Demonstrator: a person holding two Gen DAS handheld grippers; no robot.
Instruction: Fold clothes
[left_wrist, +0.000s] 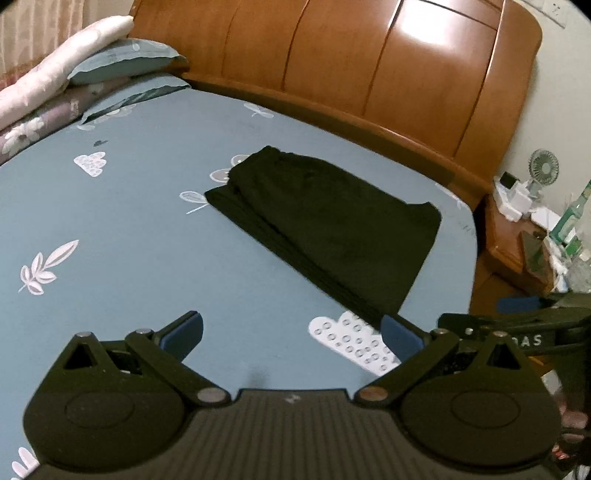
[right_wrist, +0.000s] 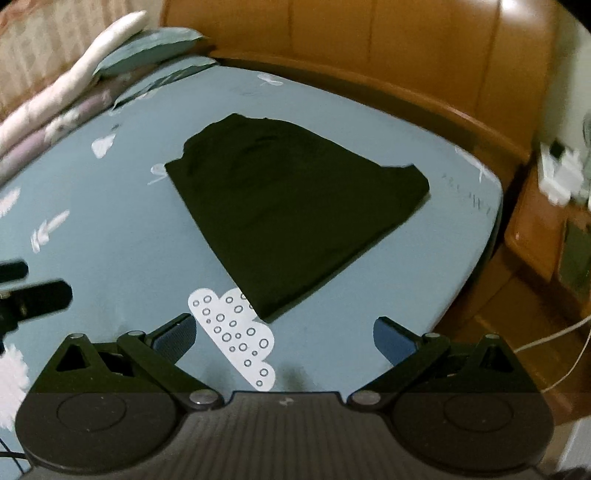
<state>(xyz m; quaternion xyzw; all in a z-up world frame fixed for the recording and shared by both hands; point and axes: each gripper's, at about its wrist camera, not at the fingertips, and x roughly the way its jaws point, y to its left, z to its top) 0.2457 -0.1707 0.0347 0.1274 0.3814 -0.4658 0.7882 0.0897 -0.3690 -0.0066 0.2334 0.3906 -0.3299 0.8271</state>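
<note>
A black garment (left_wrist: 325, 225) lies folded flat on the blue patterned bed sheet (left_wrist: 129, 221); the right wrist view shows the same black garment (right_wrist: 295, 206) in the middle of the bed sheet (right_wrist: 129, 266). My left gripper (left_wrist: 291, 336) is open above the sheet, short of the garment's near corner, nothing between its blue pads. My right gripper (right_wrist: 284, 336) is open too, over a white cloud print just in front of the garment. The right gripper's fingers (left_wrist: 517, 306) show at the right edge of the left wrist view, and the left gripper (right_wrist: 33, 295) at the left edge of the right wrist view.
A wooden headboard (left_wrist: 369, 66) runs along the far side of the bed. Pillows and bedding (left_wrist: 85, 77) are stacked at the far left. A wooden nightstand (left_wrist: 517, 240) at the right holds a small fan (left_wrist: 543, 170), bottles and boxes. A white cable (right_wrist: 554, 339) hangs beside the bed.
</note>
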